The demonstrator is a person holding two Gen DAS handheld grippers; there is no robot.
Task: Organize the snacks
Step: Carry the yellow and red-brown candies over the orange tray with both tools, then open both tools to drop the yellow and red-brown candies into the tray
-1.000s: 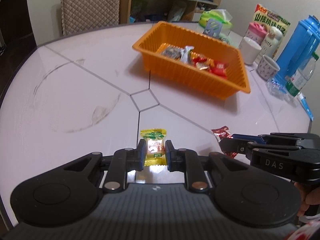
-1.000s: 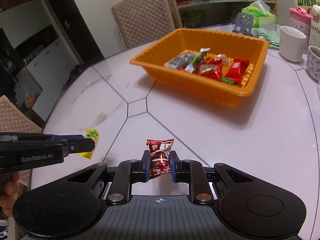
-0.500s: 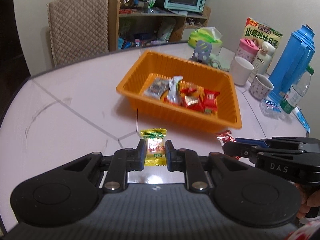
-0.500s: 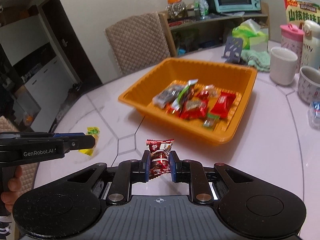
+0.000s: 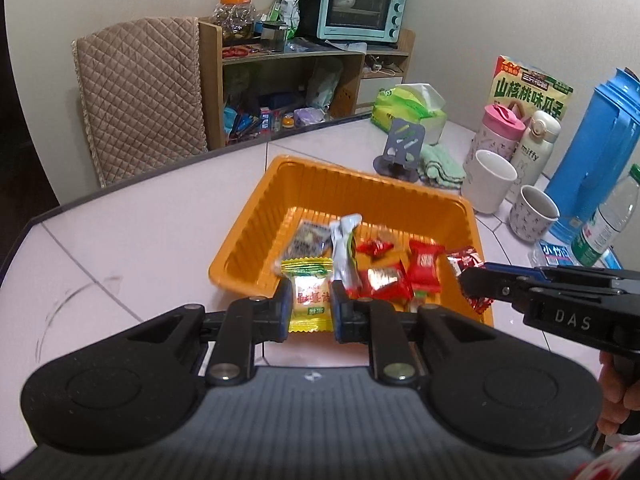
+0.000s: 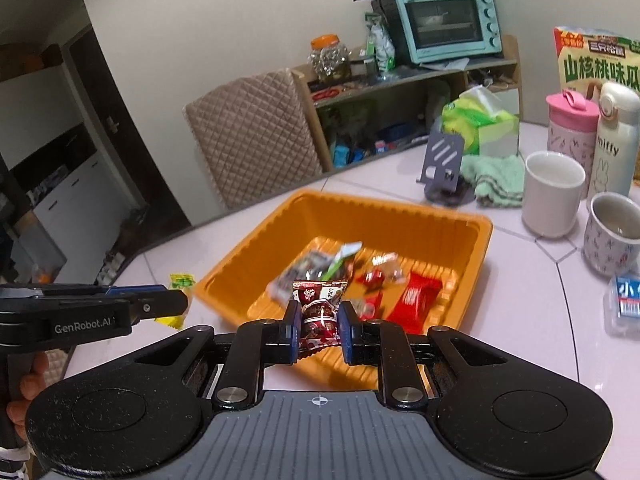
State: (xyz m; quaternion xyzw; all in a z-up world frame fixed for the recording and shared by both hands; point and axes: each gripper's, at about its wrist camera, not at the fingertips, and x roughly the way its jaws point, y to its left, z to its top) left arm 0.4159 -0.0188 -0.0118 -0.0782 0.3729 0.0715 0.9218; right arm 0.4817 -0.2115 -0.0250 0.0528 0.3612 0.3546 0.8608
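Note:
My left gripper is shut on a yellow snack packet, held in the air at the near rim of the orange tray. My right gripper is shut on a dark red snack packet, also lifted, at the tray's near edge. Inside the tray lie several wrapped snacks, among them a red packet and a silver-green one. In the left wrist view the right gripper comes in from the right with its red packet. The right wrist view shows the left gripper at left with the yellow packet.
Behind and right of the tray stand a white mug, a patterned cup, a blue thermos jug, a water bottle, a phone stand and a green cloth. A quilted chair stands beyond the table edge.
Both grippers rose and moved forward from the open table to the tray's near edge, each still holding its packet. The tray now fills the middle of both views.

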